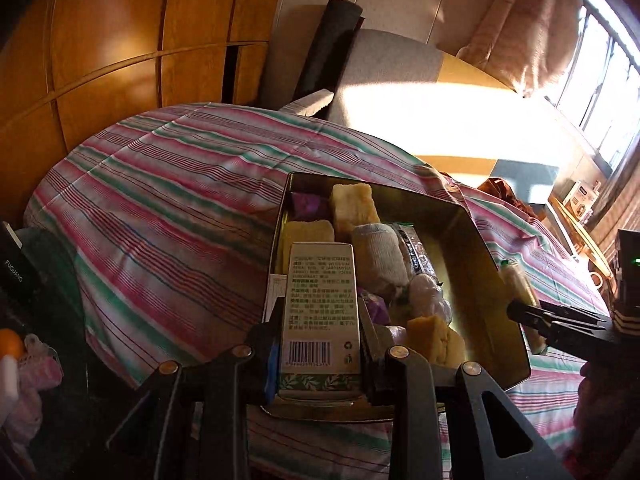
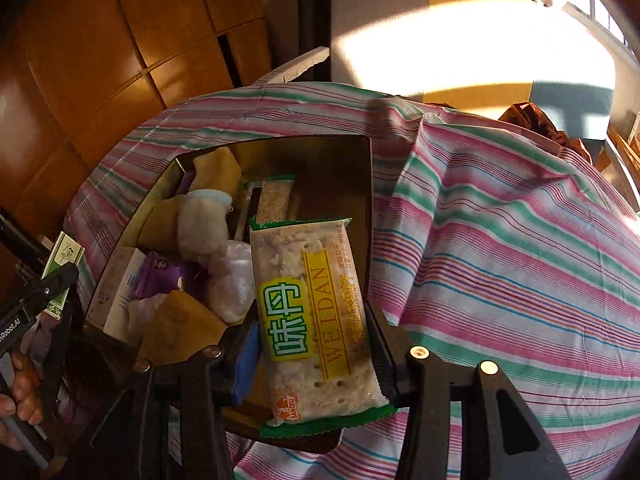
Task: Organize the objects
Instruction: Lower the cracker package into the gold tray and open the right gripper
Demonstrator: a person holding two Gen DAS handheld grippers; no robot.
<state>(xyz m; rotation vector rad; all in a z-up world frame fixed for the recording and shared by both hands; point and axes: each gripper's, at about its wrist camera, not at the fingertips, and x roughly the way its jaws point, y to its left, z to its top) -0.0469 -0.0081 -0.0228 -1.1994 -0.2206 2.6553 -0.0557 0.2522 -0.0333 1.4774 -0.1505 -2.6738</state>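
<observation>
A metal tin [image 1: 486, 280] lies on the striped bedsheet [image 1: 168, 208], holding yellow sponges, a rolled white cloth [image 1: 378, 256], purple packets and wrapped snacks. My left gripper [image 1: 319, 340] is shut on a white carton with a barcode [image 1: 319, 312], held over the tin's near left side. My right gripper [image 2: 312, 344] is shut on a Weidan cracker packet [image 2: 316, 312], held over the tin's [image 2: 362, 160] near right part. The right gripper also shows at the right in the left wrist view [image 1: 528, 316].
Wooden wardrobe doors [image 1: 120, 48] stand behind the bed. A grey chair [image 1: 384, 64] and a dark roll [image 1: 328, 48] stand at the bed's far side. A window [image 1: 604, 80] is at the right. Small items lie at the left edge [image 1: 24, 360].
</observation>
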